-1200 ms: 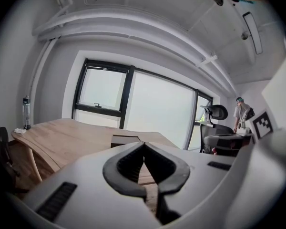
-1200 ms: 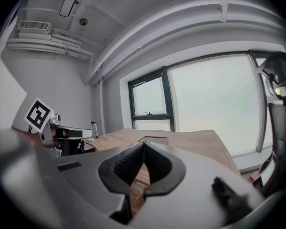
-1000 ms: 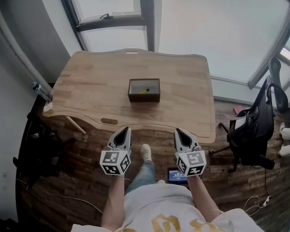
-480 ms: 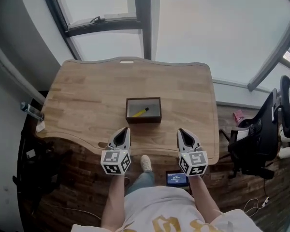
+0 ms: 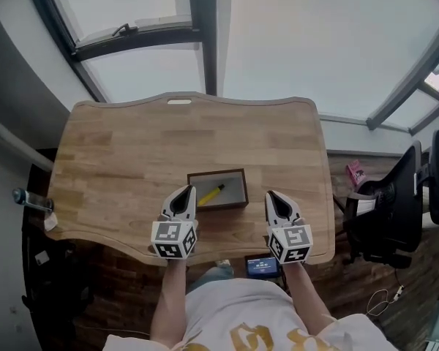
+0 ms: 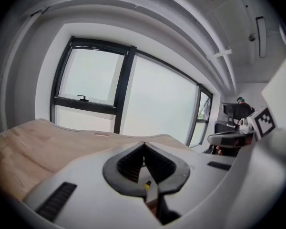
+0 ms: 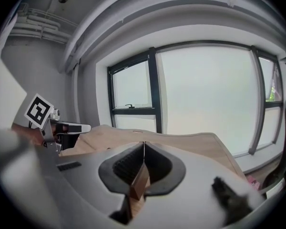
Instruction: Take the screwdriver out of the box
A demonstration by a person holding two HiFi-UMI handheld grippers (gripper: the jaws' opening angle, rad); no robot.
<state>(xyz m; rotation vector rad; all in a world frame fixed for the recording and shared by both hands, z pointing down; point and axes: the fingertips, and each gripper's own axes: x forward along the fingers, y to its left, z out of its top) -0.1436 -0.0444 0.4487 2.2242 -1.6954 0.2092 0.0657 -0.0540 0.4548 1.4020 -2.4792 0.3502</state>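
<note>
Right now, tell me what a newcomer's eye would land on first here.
First, the yellow-handled screwdriver lying in the open dark brown wooden box on the pale wooden table. Next, the grey left hand-held gripper and right hand-held gripper, both shut, either side of the box's near edge.

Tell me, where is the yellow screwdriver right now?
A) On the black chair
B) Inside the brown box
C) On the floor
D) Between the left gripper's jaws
B: the screwdriver lies on the bottom of the open box, which sits on the wooden table.
</note>
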